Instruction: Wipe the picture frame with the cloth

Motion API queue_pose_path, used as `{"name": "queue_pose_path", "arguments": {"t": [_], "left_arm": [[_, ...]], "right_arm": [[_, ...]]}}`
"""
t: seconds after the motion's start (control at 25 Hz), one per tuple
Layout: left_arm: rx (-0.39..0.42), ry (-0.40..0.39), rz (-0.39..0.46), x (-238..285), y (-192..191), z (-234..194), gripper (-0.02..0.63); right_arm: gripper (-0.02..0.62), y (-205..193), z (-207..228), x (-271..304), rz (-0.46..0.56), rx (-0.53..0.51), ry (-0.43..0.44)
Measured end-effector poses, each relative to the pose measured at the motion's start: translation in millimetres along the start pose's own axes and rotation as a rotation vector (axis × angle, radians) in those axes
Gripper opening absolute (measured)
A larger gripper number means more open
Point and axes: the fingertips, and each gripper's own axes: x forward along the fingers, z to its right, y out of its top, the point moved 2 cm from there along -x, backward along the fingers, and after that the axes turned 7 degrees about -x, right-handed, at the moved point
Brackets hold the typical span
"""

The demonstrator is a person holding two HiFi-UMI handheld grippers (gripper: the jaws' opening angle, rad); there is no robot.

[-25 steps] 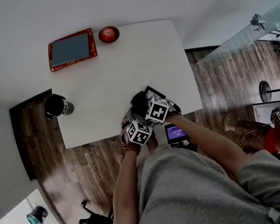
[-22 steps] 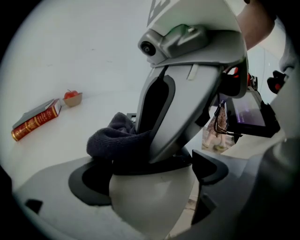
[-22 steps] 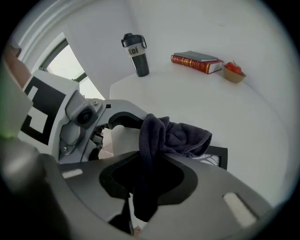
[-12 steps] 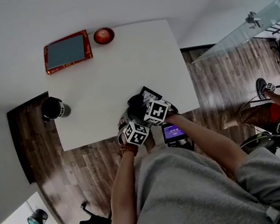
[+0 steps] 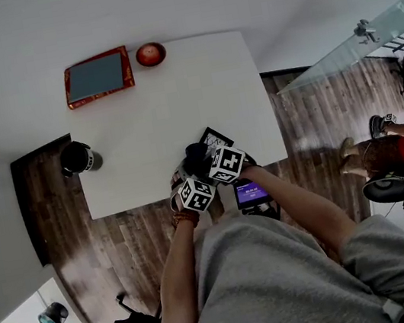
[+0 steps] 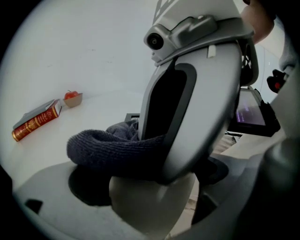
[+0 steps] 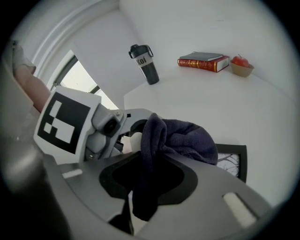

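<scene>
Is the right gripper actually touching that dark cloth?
Touching. The right gripper view shows the cloth pinched in the jaws of the right gripper, with one end hanging down below them.

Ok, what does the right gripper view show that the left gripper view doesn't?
Only the right gripper view shows the dark bottle and the left gripper with its marker cube. Only the left gripper view shows the lit screen and the right gripper looming close. Both show the dark cloth, the red book, the bowl holding a red fruit, and the white table.
</scene>
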Motion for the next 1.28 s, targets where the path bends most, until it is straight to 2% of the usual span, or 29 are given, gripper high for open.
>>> {"name": "queue_pose_path", "arguments": {"t": [0.08, 0.12, 0.24, 0.32, 0.4, 0.48, 0.56, 0.68, 0.72, 0.76, 0.8, 0.92, 0.96, 1.16, 1.28], "left_arm": [[0.005, 0.002, 0.005, -1, -1, 0, 0.528], [0.005, 0.002, 0.006, -2, -2, 0, 0.529], [0.001, 0.0, -0.003, -2, -2, -1, 0.529], [0.001, 0.001, -0.006, -2, -1, -1, 0.529], [0.001, 0.0, -0.006, -2, -1, -1, 0.529], [0.0, -0.002, -0.006, -2, -2, -1, 0.529], [0.0, -0.002, -0.005, -1, -2, -2, 0.529], [0.0, 0.003, -0.008, -2, -3, -3, 0.529], [-0.001, 0.002, -0.008, -2, -2, -1, 0.529], [0.0, -0.001, -0.008, -1, -2, 1, 0.529], [0.001, -0.004, -0.008, -2, -2, 2, 0.529], [-0.001, -0.002, -0.009, -2, -4, -2, 0.529], [-0.002, 0.001, -0.01, -2, -4, -3, 0.529], [-0.005, -0.002, -0.009, -2, -2, 4, 0.529], [-0.002, 0.0, -0.007, -1, -1, 2, 0.529]], "right_arm": [[0.08, 3, -9, -4, 0.001, -0.017, 0.049], [0.095, 4, -11, -8, -0.006, -0.051, 0.049], [0.097, 10, -1, -35, -0.002, -0.159, -0.022], [0.098, 16, 17, -61, 0.024, -0.217, -0.113], [0.098, 22, 44, -89, 0.002, -0.313, -0.275], [0.098, 23, 75, -112, -0.108, -0.474, -0.49], [0.101, 23, 98, -121, -0.212, -0.639, -0.665], [0.101, 40, 109, -131, -0.229, -0.869, -0.92], [0.101, 42, 107, -131, -0.224, -0.921, -0.97], [0.101, 39, 105, -124, -0.229, -0.945, -0.971], [0.101, 31, 103, -111, -0.251, -0.949, -0.932], [0.101, -9, 103, -63, -0.351, -0.912, -0.721], [0.101, -18, 104, -53, -0.365, -0.899, -0.675], [0.093, -43, 100, -46, -0.346, -0.804, -0.575], [0.089, -45, 98, -47, -0.343, -0.781, -0.55]]}}
